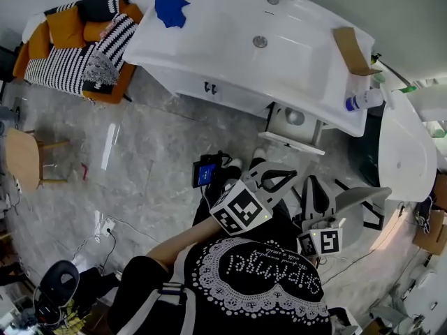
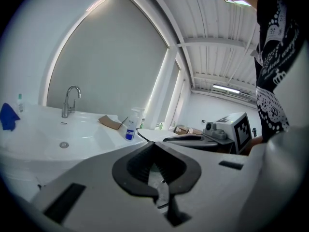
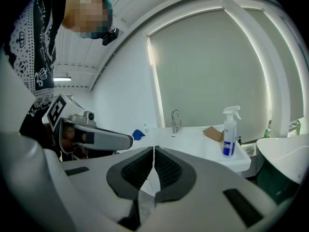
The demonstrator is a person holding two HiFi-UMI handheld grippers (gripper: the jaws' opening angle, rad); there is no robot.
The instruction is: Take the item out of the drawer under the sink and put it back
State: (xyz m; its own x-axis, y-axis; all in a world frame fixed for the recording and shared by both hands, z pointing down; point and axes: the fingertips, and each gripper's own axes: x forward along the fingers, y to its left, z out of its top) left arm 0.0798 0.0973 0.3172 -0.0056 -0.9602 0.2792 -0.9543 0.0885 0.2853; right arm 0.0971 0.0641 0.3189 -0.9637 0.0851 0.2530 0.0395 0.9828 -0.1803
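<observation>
Nearly level, left gripper [image 2: 153,148] and right gripper [image 3: 153,151] face the sink [image 1: 209,40] (jaws pressed together).

The left tongs [image 2: 153,145] are closed, their ribbed pads meeting tip to tip with nothing between them. The right tongs [image 3: 153,150] are likewise pressed together and empty. In the head view both are held low in front of the torso, side by side but apart, the right pair at about 4 o'clock of the left. The left pair point toward 1 o'clock, the right toward 12. The bare left forearm [image 1: 183,239] reaches in from 8 o'clock to its marker cube [image 1: 241,209].
</observation>
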